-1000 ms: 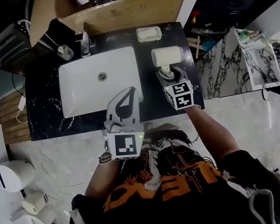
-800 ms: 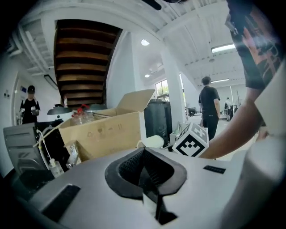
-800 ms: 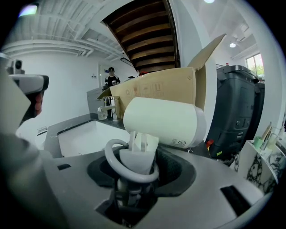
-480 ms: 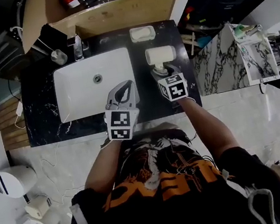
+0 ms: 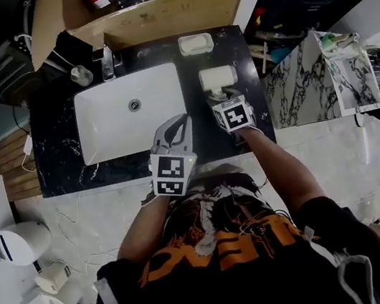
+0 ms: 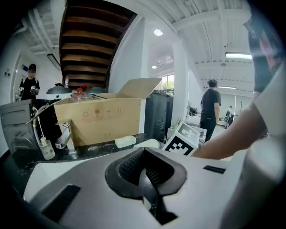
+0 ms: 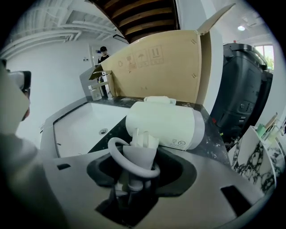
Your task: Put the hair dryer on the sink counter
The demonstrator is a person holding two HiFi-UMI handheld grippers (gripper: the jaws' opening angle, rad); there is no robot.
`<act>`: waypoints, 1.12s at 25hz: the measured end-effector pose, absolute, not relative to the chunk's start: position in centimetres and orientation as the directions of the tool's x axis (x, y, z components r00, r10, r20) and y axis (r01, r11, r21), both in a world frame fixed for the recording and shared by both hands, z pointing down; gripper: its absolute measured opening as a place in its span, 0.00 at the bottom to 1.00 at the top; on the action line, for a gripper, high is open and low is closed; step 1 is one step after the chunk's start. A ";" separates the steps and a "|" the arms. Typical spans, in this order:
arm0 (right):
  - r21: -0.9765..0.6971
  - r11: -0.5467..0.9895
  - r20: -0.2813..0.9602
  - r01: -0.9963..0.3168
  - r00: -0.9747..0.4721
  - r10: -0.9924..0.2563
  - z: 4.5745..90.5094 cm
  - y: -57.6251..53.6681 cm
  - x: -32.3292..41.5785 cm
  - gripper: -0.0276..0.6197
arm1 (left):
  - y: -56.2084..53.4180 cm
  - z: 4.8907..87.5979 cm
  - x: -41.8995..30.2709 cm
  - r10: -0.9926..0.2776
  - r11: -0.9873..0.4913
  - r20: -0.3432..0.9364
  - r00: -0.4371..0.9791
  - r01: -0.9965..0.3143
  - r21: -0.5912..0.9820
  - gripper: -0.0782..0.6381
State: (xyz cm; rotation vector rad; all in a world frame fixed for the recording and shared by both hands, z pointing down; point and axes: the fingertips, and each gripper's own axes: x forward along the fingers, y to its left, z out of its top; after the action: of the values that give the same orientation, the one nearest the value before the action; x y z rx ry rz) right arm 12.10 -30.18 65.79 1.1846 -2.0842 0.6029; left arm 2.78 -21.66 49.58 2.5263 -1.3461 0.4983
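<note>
The white hair dryer [image 5: 218,77] lies crosswise over the black marble counter [image 5: 58,145], just right of the white sink basin [image 5: 119,123]. My right gripper [image 5: 222,97] is shut on the dryer's handle from the near side. In the right gripper view the dryer's barrel [image 7: 165,123] fills the middle, and its handle and looped cord [image 7: 134,154] sit between the jaws of my right gripper [image 7: 134,179]. I cannot tell whether the dryer touches the counter. My left gripper [image 5: 179,124] hovers at the basin's near right corner, shut and empty [image 6: 145,154].
A white soap dish [image 5: 196,44] sits behind the dryer. The faucet [image 5: 107,64] and a small bottle [image 5: 79,76] stand behind the basin. An open cardboard box [image 5: 151,16] lines the counter's back. A marble-patterned cabinet [image 5: 302,84] stands to the right. People stand in the background.
The dryer and my right gripper have held nearly the same spot right of the basin. My left gripper has drifted slightly by the basin's near corner.
</note>
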 end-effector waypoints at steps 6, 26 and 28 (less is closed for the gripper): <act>-0.057 0.486 0.747 -0.872 -0.360 -0.558 65.8 -30.3 11.9 0.42 | -21.3 50.3 3.0 -0.740 -0.561 0.422 0.524 -0.827 0.043 0.14; -0.053 0.507 0.601 -0.861 -0.432 -0.672 60.6 -29.2 12.7 0.78 | -20.5 49.3 3.6 -0.732 -0.587 0.404 0.550 -0.809 0.038 0.14; -0.040 0.515 0.563 -0.856 -0.445 -0.696 58.4 -29.1 12.5 0.78 | -20.5 48.9 3.5 -0.735 -0.586 0.394 0.551 -0.809 0.037 0.14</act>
State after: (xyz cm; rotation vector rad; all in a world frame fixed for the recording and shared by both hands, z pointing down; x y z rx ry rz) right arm 12.51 -29.09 58.38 1.2675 -2.2751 0.4409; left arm 3.53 -20.47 48.85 2.5718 -1.3003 0.5035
